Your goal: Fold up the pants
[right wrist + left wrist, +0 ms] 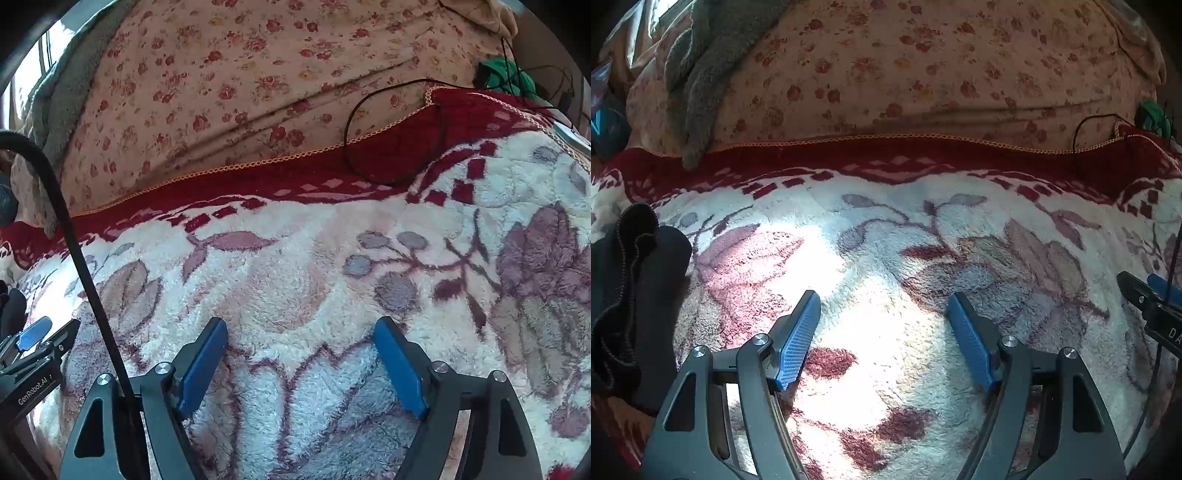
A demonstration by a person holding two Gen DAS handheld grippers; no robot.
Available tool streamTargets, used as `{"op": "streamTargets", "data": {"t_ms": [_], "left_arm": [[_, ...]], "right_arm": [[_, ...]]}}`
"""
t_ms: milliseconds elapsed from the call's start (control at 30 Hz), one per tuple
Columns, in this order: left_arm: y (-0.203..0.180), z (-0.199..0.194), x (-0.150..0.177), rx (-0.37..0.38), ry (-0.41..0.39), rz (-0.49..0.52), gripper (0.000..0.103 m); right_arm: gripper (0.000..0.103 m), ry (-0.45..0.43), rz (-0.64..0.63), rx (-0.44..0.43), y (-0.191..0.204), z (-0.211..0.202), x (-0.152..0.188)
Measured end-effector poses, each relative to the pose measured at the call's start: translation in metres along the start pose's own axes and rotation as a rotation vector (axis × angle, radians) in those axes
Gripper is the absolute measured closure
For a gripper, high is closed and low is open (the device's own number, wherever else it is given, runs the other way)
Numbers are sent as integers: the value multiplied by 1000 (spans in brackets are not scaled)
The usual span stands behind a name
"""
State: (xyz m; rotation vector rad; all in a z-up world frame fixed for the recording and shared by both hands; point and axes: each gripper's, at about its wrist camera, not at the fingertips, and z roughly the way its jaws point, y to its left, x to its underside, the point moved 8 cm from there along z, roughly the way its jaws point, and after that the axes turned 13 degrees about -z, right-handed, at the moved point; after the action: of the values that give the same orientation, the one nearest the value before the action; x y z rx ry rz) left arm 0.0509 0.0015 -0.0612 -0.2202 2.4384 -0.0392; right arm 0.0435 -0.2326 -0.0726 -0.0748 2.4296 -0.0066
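dark soft knit pants (631, 295): bunched at left edge of fluffy floral blanket (886, 258) | left gripper (882, 310), right gripper (301, 338): jaws apart, empty | judged limp, light; grasp the ribbed hem

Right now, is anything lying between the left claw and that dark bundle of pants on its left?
Nothing visible does. The left gripper hangs open over the fleecy blanket, and only bare blanket shows between it and the dark pants at the left edge.
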Motion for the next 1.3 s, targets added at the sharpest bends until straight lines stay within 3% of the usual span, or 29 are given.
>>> {"op": "streamTargets", "data": {"t_ms": [1300], "left_arm": [[-1,0,0,17,7,-15,31]], "right_arm": [[22,1,-16,17,-3,1,1]]}}
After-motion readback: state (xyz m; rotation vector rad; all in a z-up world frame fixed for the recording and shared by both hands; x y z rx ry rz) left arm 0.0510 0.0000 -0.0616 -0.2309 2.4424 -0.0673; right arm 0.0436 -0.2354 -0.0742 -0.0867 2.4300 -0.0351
